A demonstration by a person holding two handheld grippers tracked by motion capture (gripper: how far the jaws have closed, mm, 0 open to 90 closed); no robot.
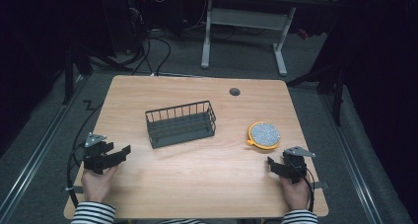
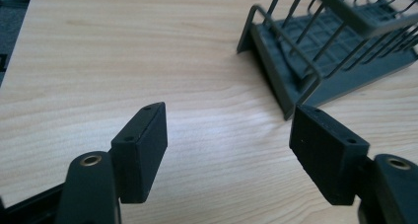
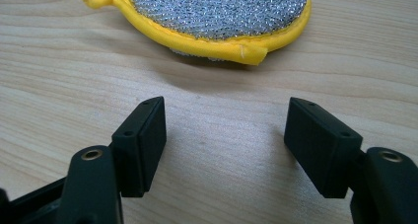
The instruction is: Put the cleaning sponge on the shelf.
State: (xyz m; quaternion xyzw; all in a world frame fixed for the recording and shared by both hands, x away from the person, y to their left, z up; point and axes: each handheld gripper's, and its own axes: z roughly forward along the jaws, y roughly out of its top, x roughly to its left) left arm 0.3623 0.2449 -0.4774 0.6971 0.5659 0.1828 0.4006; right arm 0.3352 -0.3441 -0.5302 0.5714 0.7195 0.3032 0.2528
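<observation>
A dark grey wire basket (image 1: 181,124) stands in the middle of the wooden table, and nothing lies in it. In the left gripper view its near corner (image 2: 296,71) sits just ahead and to the right of the jaws. My left gripper (image 1: 120,151) (image 2: 229,135) is open at the table's left front, a little short of the basket, with only bare wood between its pads. A round scouring pad (image 1: 264,134) (image 3: 217,12) with a yellow rim and silver mesh lies flat at the right. My right gripper (image 1: 276,164) (image 3: 226,130) is open just in front of it, holding nothing.
The table (image 1: 197,184) has a dark cable hole (image 1: 234,91) near its back edge. Behind the table stands a white desk frame (image 1: 244,31), with cables on the grey floor. A person's hands in striped sleeves hold both grippers at the front edge.
</observation>
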